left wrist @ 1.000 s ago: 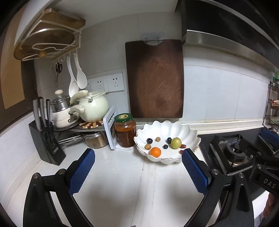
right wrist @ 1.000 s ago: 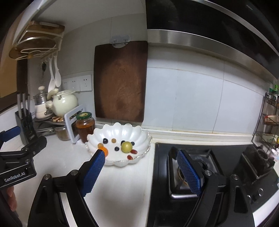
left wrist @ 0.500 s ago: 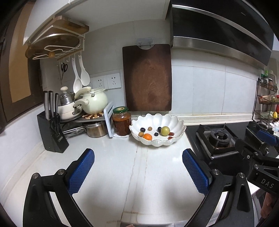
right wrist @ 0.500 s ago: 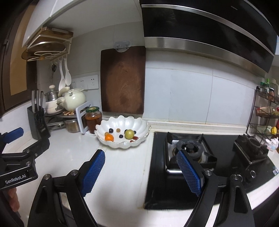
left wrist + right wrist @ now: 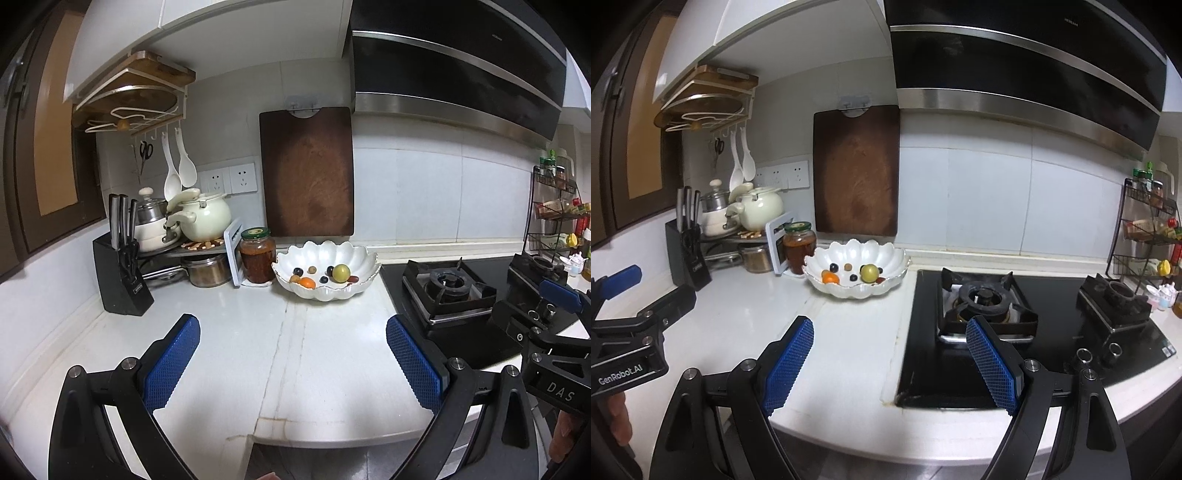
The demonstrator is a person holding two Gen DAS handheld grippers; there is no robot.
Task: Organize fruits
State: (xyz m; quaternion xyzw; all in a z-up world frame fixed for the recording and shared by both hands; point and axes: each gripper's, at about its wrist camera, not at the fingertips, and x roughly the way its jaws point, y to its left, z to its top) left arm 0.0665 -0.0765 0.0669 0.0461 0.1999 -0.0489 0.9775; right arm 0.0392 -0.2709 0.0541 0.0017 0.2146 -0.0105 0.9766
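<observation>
Left gripper [image 5: 293, 354]: my blue pads stand wide apart over the bare white counter [image 5: 229, 332], nothing between them.
Right gripper [image 5: 890, 354]: my jaws gape wide too, empty — the left finger hangs over the counter, the right one over the black hob [image 5: 1034, 332].
Each other: from my right camera, my left gripper shows at the left edge with a bit of the hand [image 5: 618, 417] under it; from my left camera, my right gripper shows at the right edge.
Fruit bowl [image 5: 354, 254]: white, scalloped, at the back of the counter, well ahead of both my grippers, just left of the hob and below the hanging cutting board [image 5: 306, 173].
Fruits: all lying in the bowl — a yellow-green round fruit [image 5: 341, 272] toward the right, an orange one [image 5: 307, 283] at the front left, a few small dark berries [image 5: 324, 279] and brownish pieces between them, something small and red [image 5: 354, 279] beside the green one.
Jar [image 5: 258, 254]: green lid, reddish-brown contents, upright, just beside the bowl's left rim; whether it touches I cannot tell.
Left corner: a black knife block [image 5: 122, 273], a cream kettle [image 5: 205, 219] and pots on a low rack.
Far right: a wire rack [image 5: 1148, 236] with bottles.
</observation>
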